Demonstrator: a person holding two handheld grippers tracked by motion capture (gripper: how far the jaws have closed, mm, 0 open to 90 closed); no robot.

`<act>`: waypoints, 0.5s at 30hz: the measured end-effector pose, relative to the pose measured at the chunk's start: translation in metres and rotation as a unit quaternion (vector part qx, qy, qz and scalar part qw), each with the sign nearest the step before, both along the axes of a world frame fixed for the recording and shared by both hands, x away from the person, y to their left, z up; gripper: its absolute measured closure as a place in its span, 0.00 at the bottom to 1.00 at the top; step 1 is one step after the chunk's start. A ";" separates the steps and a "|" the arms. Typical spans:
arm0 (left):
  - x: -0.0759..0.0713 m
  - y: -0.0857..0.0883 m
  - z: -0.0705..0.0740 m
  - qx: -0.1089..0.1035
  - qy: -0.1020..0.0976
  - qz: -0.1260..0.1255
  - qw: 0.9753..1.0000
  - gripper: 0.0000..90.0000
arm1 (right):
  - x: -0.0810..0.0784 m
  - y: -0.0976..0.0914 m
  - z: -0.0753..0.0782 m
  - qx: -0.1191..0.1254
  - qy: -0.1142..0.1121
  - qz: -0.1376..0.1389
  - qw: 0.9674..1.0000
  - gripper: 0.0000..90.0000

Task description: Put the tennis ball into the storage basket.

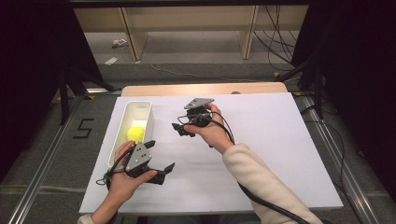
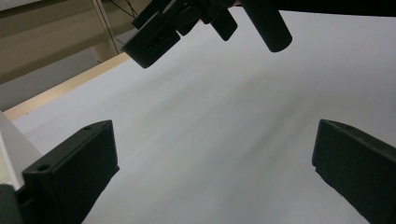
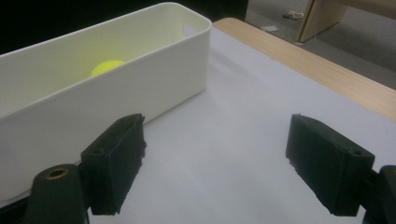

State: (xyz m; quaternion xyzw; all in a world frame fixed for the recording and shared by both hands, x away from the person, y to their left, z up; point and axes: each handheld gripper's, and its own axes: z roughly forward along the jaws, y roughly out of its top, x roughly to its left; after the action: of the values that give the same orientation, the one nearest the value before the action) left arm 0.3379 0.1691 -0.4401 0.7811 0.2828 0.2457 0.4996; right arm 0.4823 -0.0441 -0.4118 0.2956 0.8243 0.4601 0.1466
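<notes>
Both grippers empty, fingers wide. Yellow ball (image 1: 136,133) already in white bin (image 1: 144,108). Better to lift right gripper (image 1: 183,129) clear toward 3 o'clock, without touching bin wall.

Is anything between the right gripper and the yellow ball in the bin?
Yes: the bin's white side wall. The ball lies inside the bin, and the open right gripper faces that wall from outside, over bare table. Reaching it means going over the rim.
</notes>
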 end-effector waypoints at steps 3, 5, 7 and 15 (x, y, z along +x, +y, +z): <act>0.000 0.000 0.000 -0.002 0.001 0.001 1.000 0.00 | -0.001 -0.006 -0.001 0.001 0.002 -0.003 1.000 0.23; 0.000 0.000 0.000 -0.002 0.005 0.002 1.000 0.00 | -0.002 -0.010 -0.001 0.000 0.003 -0.006 1.000 0.23; -0.001 -0.001 0.000 -0.003 0.007 0.002 1.000 0.00 | -0.002 -0.014 -0.001 0.001 0.003 -0.010 1.000 0.23; -0.001 -0.001 -0.001 -0.005 0.009 -0.002 1.000 0.00 | -0.005 -0.030 -0.002 0.005 0.005 -0.021 1.000 0.23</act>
State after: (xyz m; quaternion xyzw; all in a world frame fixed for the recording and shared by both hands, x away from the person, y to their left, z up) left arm 0.3367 0.1683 -0.4407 0.7813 0.2863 0.2364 0.5017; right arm 0.4774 -0.0744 -0.4134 0.3157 0.8165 0.4594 0.1504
